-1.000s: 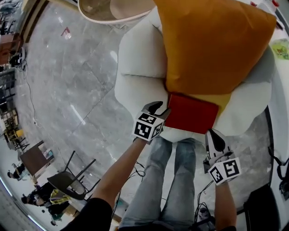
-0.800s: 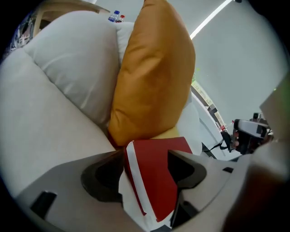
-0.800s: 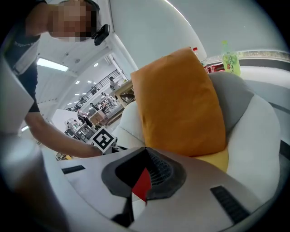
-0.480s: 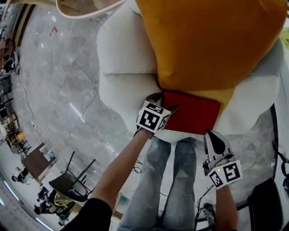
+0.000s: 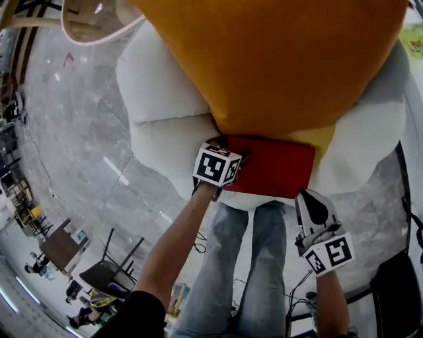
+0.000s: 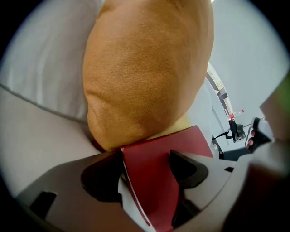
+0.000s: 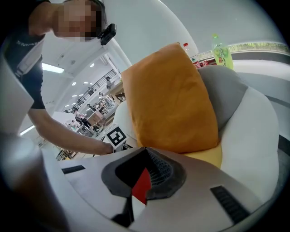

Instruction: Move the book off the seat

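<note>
A red book lies flat on the white armchair's seat, its far edge tucked under a big orange cushion. My left gripper is at the book's left end. In the left gripper view its jaws stand open and have just been opening; the book's near corner lies between them, one pad over the cover, the other beside the spine, neither pressing. My right gripper hangs shut and empty off the seat's front right; a red sliver of book shows through its jaws.
A yellow seat pad peeks out under the cushion. The person's legs stand against the seat's front. Grey marble floor lies left, with a round table beyond and a dark chair near. Bottles stand behind the armchair.
My left gripper has moved down and in from the seat's front edge onto the book's left end, jaws now either side of its corner. The right gripper stays low at front right.
</note>
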### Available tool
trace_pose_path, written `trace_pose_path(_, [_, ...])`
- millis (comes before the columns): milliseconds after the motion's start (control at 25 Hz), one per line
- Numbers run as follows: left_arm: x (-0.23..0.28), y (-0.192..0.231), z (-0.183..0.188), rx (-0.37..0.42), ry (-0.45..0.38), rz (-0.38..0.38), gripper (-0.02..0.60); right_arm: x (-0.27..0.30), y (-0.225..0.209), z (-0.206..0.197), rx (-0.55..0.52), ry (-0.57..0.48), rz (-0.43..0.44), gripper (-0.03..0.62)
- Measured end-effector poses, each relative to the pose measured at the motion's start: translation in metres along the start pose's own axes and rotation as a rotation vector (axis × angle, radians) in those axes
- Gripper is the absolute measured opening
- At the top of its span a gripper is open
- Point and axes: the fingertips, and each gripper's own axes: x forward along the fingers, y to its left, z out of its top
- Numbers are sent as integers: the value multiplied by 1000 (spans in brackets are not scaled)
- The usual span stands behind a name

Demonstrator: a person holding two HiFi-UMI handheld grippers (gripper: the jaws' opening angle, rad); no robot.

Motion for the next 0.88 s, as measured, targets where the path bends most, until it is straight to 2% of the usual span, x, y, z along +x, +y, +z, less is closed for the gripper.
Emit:
trace_pose_path(200, [-23,-15,11,-50,-82,-14,219,-4,8,5,7,-2,7,8])
trace_pose_path(280, [-39,-31,17,-39,-113,-28,199,-10,14,15,4,-10,15,8])
trace_pose_path(360, [-55,-59,24,3,-143,-54,199,-17,17,26,-5,-22,17,8])
trace_pose_path(520, [-79,-121,33,177,-181,-91,199,-35,18,47,-34,-48,4,8])
trace_pose_path(600, [-88,-143,35,238,-193,-103,199,-45,15,56,-66,-52,-17,8])
trace_pose_path(680, [-94,-157,39,271,-204,-105,199,-55,11,63,-82,-59,-46,8])
trace_pose_path(800, [-97,-170,39,313,-208,-65,202,-72,9,65,-73,-69,-71,8])
trace_pose_path(880, [-96,-176,38,306,-212,-39,238,-82,10,64,-76,-68,-80,8])
